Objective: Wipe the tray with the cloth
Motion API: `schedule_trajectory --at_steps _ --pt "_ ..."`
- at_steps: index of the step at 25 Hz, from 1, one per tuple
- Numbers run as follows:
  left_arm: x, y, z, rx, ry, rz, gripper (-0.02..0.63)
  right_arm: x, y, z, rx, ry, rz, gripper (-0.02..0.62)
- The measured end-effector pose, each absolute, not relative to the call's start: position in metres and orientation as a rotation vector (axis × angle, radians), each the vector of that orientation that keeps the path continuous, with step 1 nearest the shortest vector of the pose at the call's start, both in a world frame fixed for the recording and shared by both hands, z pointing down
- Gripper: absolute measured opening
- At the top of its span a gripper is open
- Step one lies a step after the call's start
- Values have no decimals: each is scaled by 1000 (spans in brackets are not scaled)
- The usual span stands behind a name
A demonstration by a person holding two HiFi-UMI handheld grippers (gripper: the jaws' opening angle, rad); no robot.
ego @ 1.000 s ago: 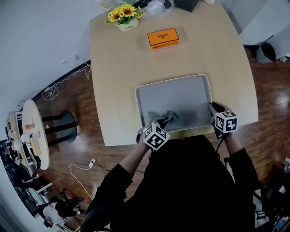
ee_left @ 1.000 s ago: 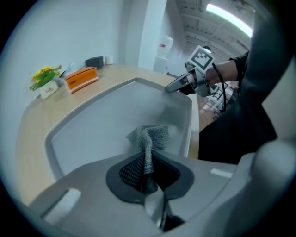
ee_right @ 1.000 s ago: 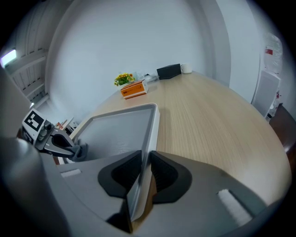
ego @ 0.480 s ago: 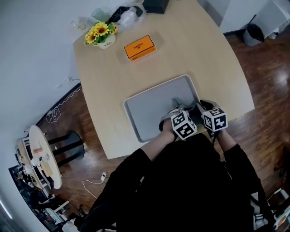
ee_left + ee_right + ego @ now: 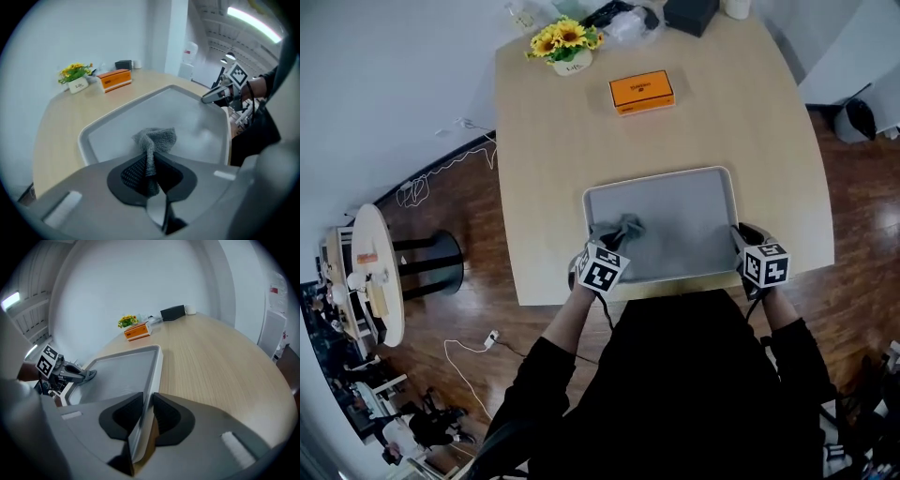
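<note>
Tray: a grey rectangular plastic tray (image 5: 684, 211) lies on the near edge of a pale wooden table (image 5: 544, 159); its near left corner sits under the left jaws and its near right rim stands between the right jaws.
Left gripper: the left gripper (image 5: 602, 247) has its jaws pressed together, pinching a fold of fabric.
Cloth: a small grey knitted cloth (image 5: 619, 228) runs from between the left jaws and bunches just ahead of them, resting on the tray floor by the left wall.
Right gripper: the right gripper (image 5: 741, 236) straddles the tray's upright rim. Its jaws have just been opening a little, yet both pads appear to touch the rim, so I judge that it steadies the tray.
Done: wiping looks under way, with the cloth down on the surface. No dirt or wet streak shows, so how much is already wiped cannot be told.
Left: the floor farther ahead of the left jaws and over toward the right jaws lies well apart from the cloth.
Writing: the flat orange box (image 5: 641, 91) and the white pot of yellow flowers (image 5: 567, 64), far ahead of both jaws, carry dark print too small to read.
</note>
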State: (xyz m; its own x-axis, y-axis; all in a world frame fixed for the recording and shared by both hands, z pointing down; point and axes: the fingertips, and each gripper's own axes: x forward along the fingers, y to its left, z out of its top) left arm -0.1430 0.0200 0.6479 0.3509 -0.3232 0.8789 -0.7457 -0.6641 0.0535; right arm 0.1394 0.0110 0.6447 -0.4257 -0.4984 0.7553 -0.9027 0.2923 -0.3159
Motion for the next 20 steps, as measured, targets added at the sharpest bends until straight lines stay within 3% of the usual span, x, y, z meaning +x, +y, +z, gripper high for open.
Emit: schedule_trajectory --at_steps 4,7,16,20 --pt "-181 12 647 2071 -1060 1217 6 134 11 646 1237 -2028 993 72" --pt "-168 11 647 2064 -1069 1265 6 132 11 644 1231 -2031 991 74" --pt "55 -5 649 2431 -552 1364 6 131 10 643 1259 -2042 1005 72" --pt "111 -10 646 2514 -461 1409 6 134 10 643 1253 -2049 999 72"
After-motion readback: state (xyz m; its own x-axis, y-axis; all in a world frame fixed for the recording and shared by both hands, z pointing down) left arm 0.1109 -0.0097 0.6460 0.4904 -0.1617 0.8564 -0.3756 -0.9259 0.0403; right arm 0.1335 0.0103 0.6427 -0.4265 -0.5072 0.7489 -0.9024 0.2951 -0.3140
